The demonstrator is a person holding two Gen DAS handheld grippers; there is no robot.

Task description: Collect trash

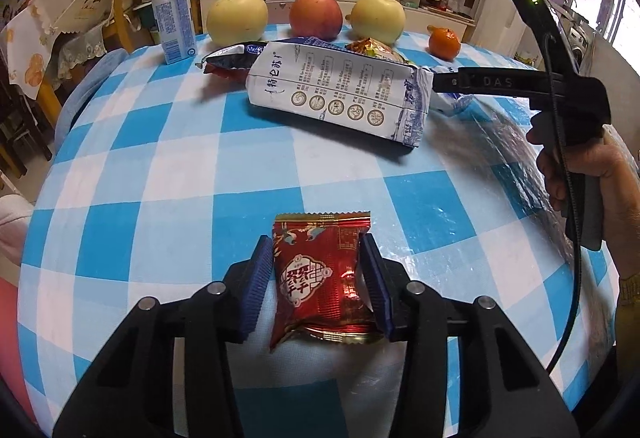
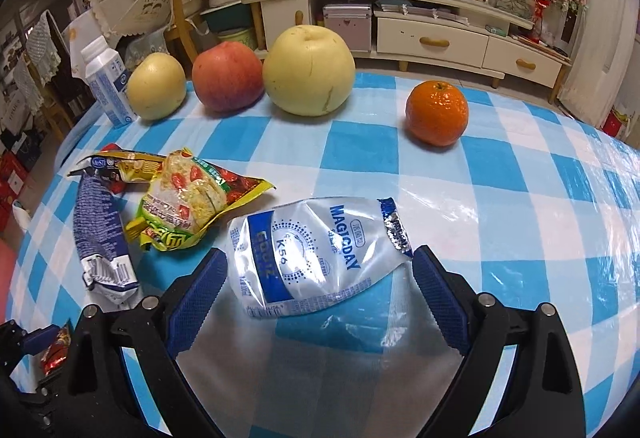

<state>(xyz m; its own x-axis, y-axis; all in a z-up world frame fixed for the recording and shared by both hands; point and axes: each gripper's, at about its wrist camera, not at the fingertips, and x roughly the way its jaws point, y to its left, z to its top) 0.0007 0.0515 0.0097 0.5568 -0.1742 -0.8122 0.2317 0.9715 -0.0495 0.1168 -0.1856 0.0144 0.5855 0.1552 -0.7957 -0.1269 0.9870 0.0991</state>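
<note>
A red snack wrapper (image 1: 320,278) lies on the blue-and-white checked table between the blue pads of my left gripper (image 1: 316,258); the pads touch its two sides, so the gripper is closed on it. My right gripper (image 2: 318,266) is open, its fingers on either side of a clear blue-and-white Magicday pouch (image 2: 312,254) that lies flat. More trash lies on the table: a white-and-blue bag (image 1: 340,90), a yellow-green noodle wrapper (image 2: 184,206) and a dark blue wrapper (image 2: 100,234). The right gripper also shows in the left wrist view (image 1: 440,82).
Along the table's far edge stand a white bottle (image 2: 106,82), two yellow pears (image 2: 308,72), a red apple (image 2: 228,76) and a tangerine (image 2: 437,113). Behind are a low cabinet (image 2: 440,34) and a chair. The table edge (image 1: 60,142) curves away at left.
</note>
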